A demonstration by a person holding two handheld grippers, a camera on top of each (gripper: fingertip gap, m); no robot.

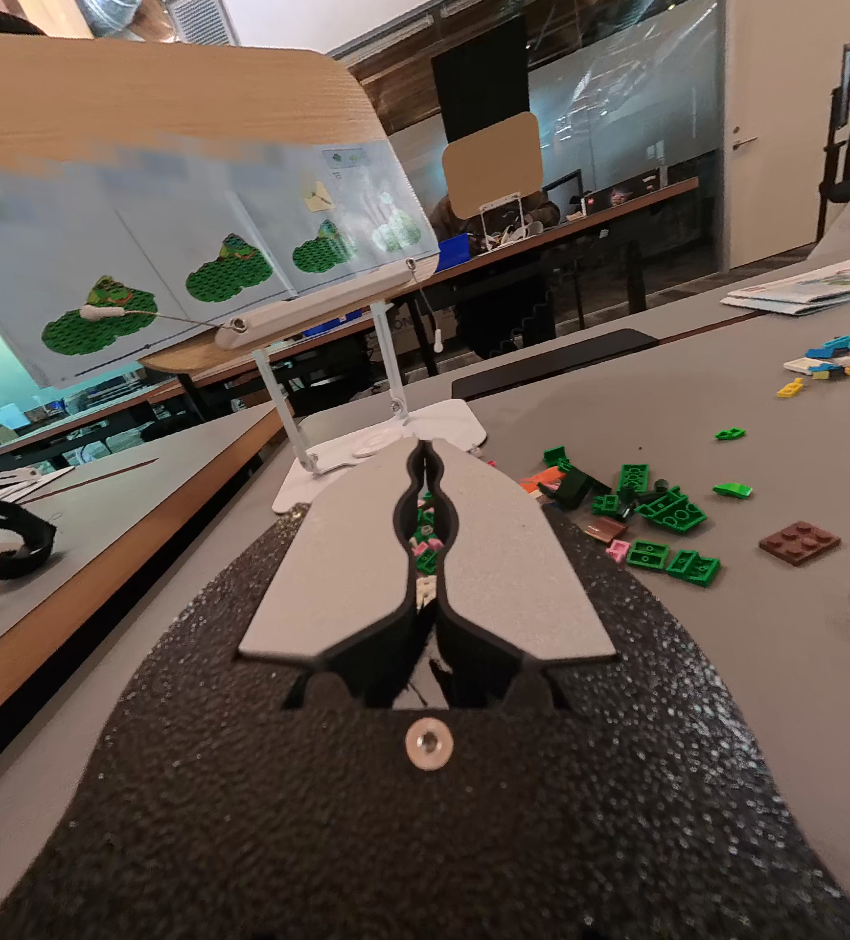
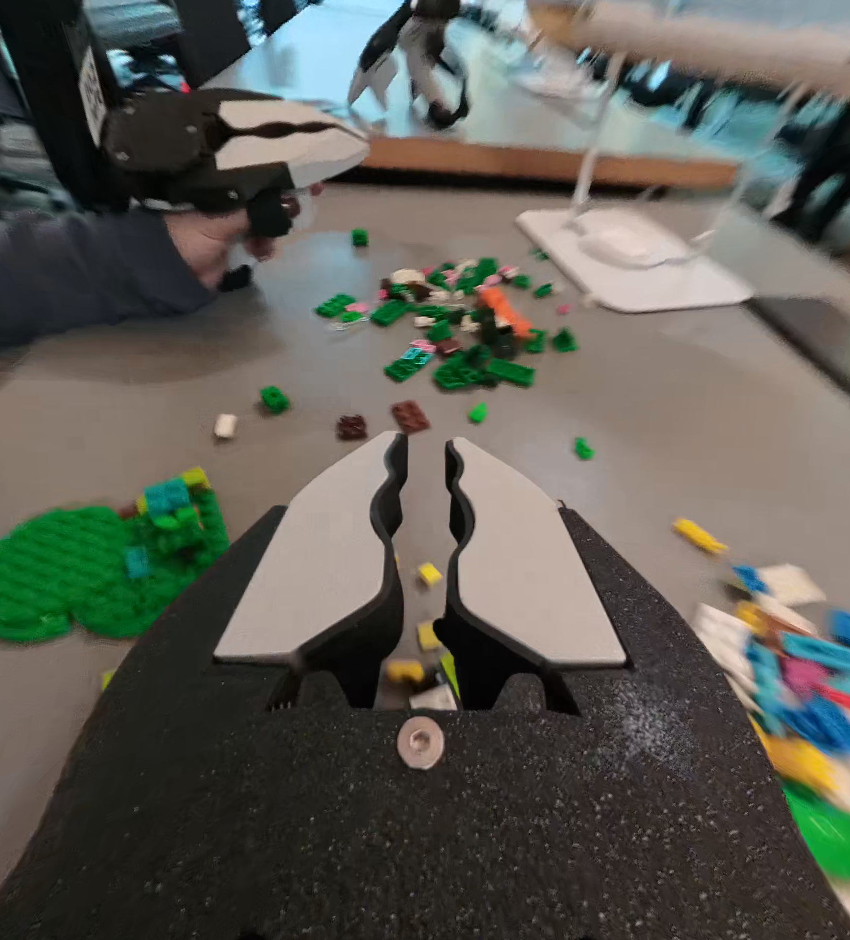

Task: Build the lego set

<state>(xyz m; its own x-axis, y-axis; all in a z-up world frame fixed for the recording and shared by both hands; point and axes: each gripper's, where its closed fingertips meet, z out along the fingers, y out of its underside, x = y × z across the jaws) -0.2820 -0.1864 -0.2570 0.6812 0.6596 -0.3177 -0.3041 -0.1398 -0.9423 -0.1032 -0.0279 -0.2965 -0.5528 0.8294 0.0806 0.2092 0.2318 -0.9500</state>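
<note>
green baseplate (image 2: 56,575): lobed, studded, flat on the grey table (image 2: 667,458), a small green, teal and yellow build on the edge nearest the right gripper (image 2: 426,441). long axis runs roughly left-right across the right wrist view. loose brick pile (image 2: 453,325) lies beyond the baseplate. right gripper jaws apart, empty. left gripper (image 1: 427,447) jaws together, tips touching, nothing held.

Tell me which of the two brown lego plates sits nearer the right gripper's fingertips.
The lighter reddish-brown flat plate, just beyond the right gripper; the darker brown plate lies further left.
</note>
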